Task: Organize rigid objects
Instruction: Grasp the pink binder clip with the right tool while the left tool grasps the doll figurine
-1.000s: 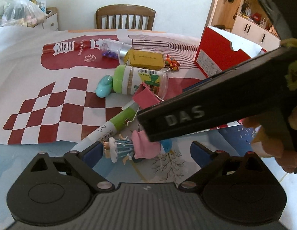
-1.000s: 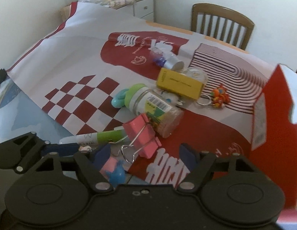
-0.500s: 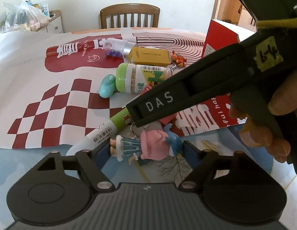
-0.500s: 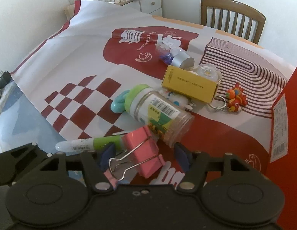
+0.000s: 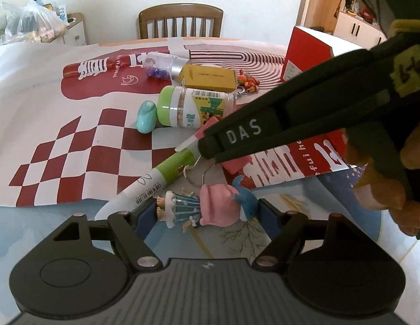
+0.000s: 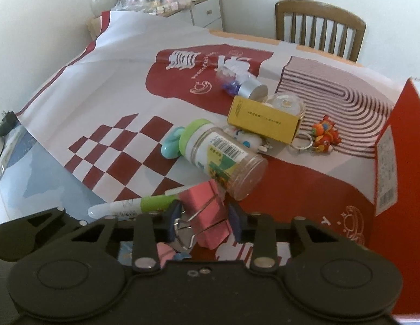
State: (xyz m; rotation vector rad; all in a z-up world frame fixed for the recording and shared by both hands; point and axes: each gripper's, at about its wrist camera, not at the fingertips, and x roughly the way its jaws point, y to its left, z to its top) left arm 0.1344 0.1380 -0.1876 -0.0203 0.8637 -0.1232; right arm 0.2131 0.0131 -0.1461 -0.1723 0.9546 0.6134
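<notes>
My right gripper [image 6: 204, 222] is closed around a pink binder clip [image 6: 210, 211], its blue pads touching both sides; the clip rests on the mat. In the left wrist view the right gripper's body [image 5: 277, 130] covers most of the clip [image 5: 234, 165]. My left gripper [image 5: 207, 214] is open, with a small pink-hatted figurine [image 5: 204, 208] lying between its pads. A green-and-white marker [image 6: 134, 205] lies beside the clip. A green-lidded jar [image 6: 220, 157] lies on its side just beyond.
A yellow box [image 6: 264, 119], a teal egg-shaped thing [image 6: 172, 143], a clear bottle with purple bits [image 6: 237, 81], an orange keychain toy [image 6: 323, 135] and a red carton [image 6: 399, 162] sit on the red-and-white mat. A chair [image 6: 318, 27] stands behind the table.
My right gripper moved forward and down over the pink clip and its pads closed in on it. My left gripper slid forward so the figurine lies between its pads.
</notes>
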